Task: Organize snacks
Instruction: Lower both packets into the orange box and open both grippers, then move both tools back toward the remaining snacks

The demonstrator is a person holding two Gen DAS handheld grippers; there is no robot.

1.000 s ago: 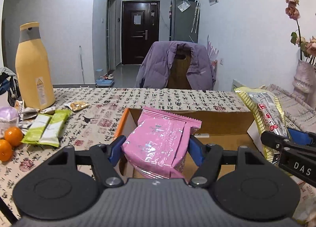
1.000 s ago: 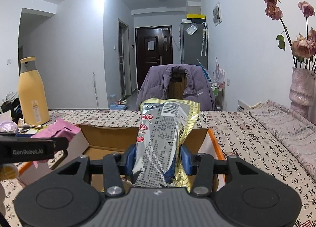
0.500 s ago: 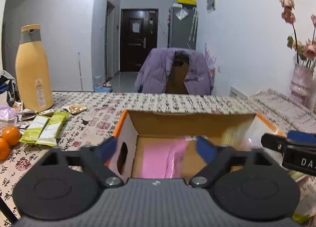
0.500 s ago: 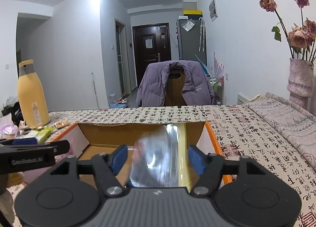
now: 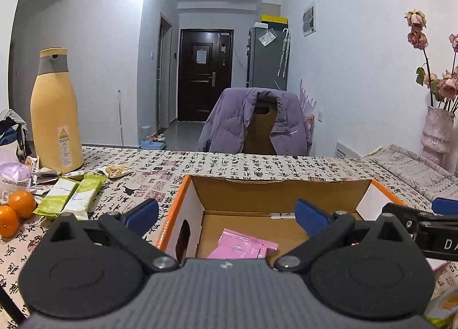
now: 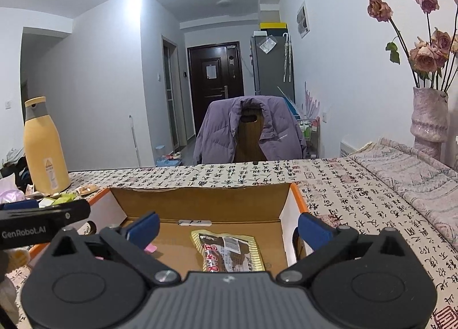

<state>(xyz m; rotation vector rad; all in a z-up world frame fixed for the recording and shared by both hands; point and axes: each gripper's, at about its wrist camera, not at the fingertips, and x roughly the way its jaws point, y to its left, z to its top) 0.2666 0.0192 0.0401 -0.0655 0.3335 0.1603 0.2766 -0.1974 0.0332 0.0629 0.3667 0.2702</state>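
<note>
Two grippers stand over an open cardboard box (image 5: 280,194) with orange edges, set on a table covered in a cloth printed with black characters (image 5: 229,163). The left gripper (image 5: 227,213) has its jaws spread wide with nothing between them; they have just been opening. The right gripper (image 6: 227,227) is likewise spread wide and empty, its jaws also having just been opening. A pink snack packet (image 5: 243,247) lies flat on the box floor below the left gripper. A gold-edged snack packet with a dark centre (image 6: 227,250) lies flat on the box floor toward the right side, apart from the pink one. Outside the box, to its left, two green snack bars (image 5: 71,195) lie side by side near two oranges (image 5: 14,210) and a tall yellow bottle (image 5: 54,117). A vase of dried roses (image 6: 428,117) stands at far right.
</note>
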